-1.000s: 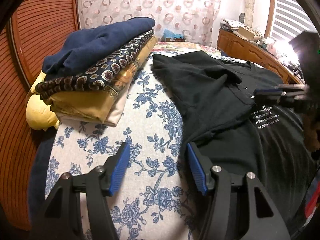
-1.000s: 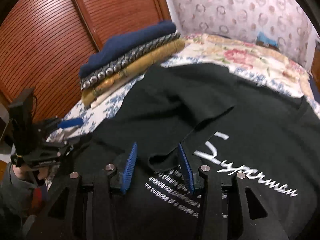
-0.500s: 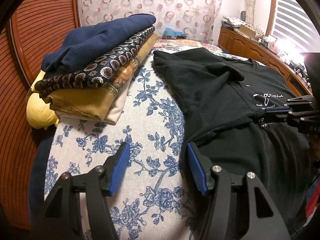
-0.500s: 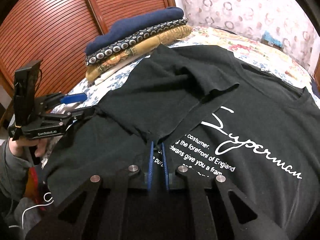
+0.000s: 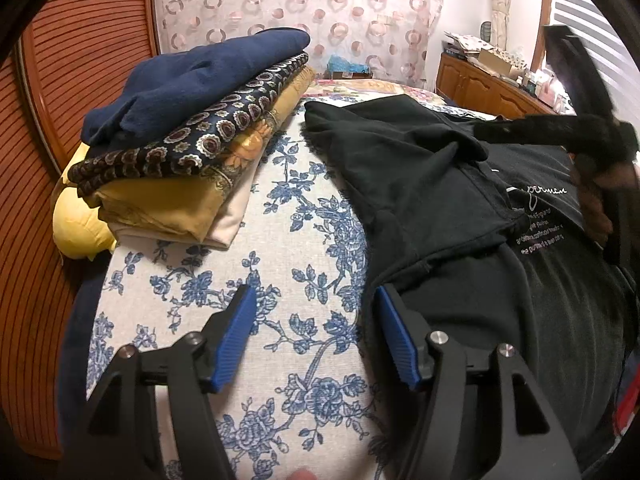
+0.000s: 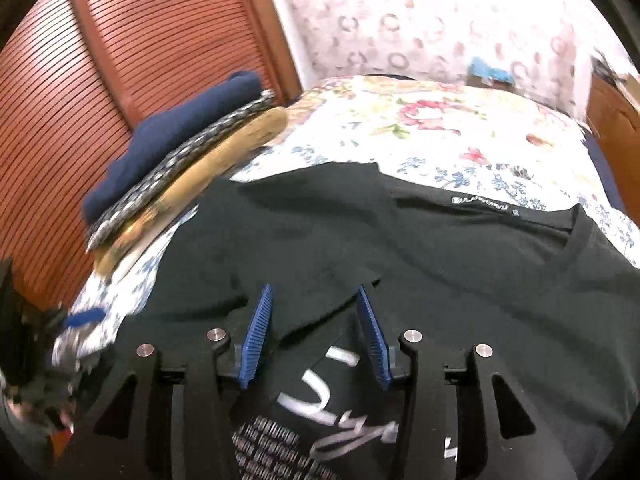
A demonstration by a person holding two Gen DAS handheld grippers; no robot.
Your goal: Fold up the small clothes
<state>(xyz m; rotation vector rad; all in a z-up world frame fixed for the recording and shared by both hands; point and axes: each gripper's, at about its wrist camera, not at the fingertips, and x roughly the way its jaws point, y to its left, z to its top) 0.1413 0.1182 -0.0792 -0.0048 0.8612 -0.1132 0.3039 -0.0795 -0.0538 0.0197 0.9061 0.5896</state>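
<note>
A black T-shirt (image 5: 432,184) with white lettering lies spread on the bed, its left sleeve and side folded inward over the chest. It also shows in the right wrist view (image 6: 440,256). My left gripper (image 5: 314,340) is open and empty, low over the floral sheet at the shirt's left edge. My right gripper (image 6: 314,336) is open, its blue pads on either side of the folded sleeve's edge, above the lettering. It appears blurred at the right of the left wrist view (image 5: 560,132).
A stack of folded clothes (image 5: 192,128), navy on top, patterned and mustard below, sits at the bed's far left by the wooden slatted doors (image 6: 140,60). A yellow pillow (image 5: 76,228) lies under it. A wooden dresser (image 5: 492,88) stands at the right.
My right gripper, shut on the sleeve's edge half a second ago, has opened and moved up toward the collar. My left gripper has stayed put and open.
</note>
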